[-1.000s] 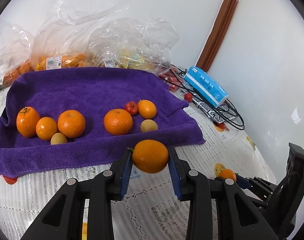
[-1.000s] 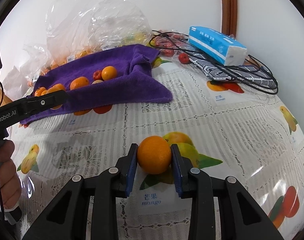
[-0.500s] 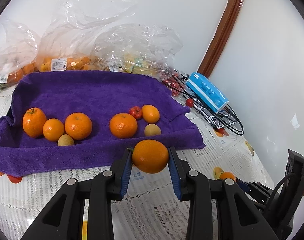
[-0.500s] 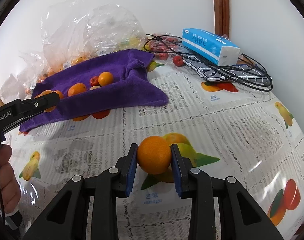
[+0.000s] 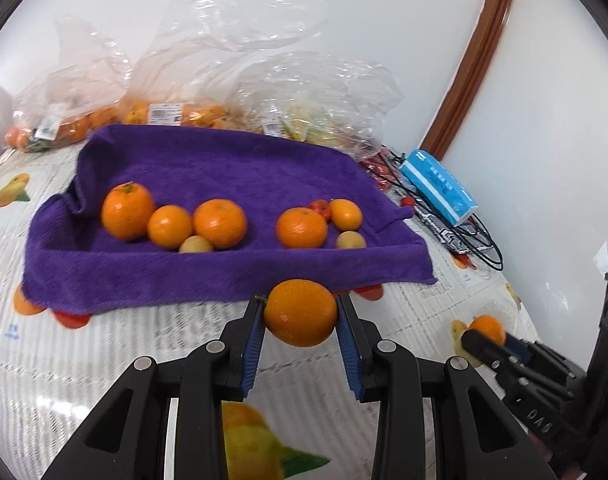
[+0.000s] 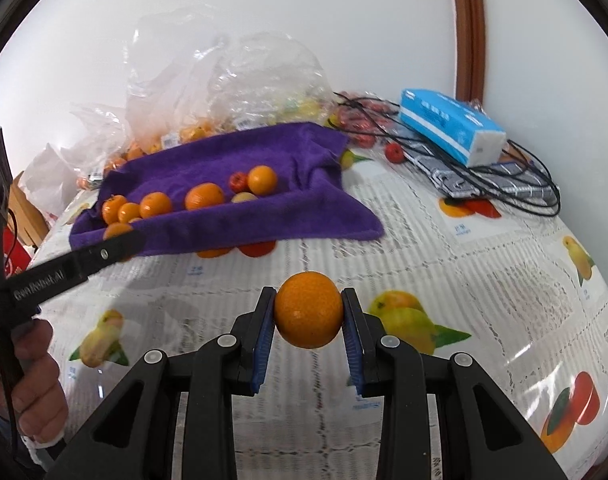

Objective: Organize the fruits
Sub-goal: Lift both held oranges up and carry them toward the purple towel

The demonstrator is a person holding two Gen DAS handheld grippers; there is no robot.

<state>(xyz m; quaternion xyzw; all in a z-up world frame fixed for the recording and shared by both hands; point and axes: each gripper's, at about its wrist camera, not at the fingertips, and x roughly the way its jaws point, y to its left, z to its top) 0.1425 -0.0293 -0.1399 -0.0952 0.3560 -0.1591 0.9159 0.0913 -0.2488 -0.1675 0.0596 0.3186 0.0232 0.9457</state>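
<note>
A: Both grippers have shifted nearer the purple towel (image 5: 207, 176) since the earlier frames; its front hem now sits just ahead of the left gripper (image 5: 299, 314).

B: Grip state?

A: Left gripper clenched on an orange (image 5: 299, 312), pads pressing both flanks. Right gripper (image 6: 308, 316) likewise clamped on a second orange (image 6: 308, 310), clear of the tablecloth (image 6: 444, 264).

B: Which is nearer the towel?

A: Left, by a good margin. Its fruit hangs just short of the hem, with the sorted oranges (image 5: 219, 224) straight ahead. From the right, the towel lies ahead and to the left, well apart.

B: Long axis?

A: Round fruit, none to speak of. Likely the left sets down first.
</note>
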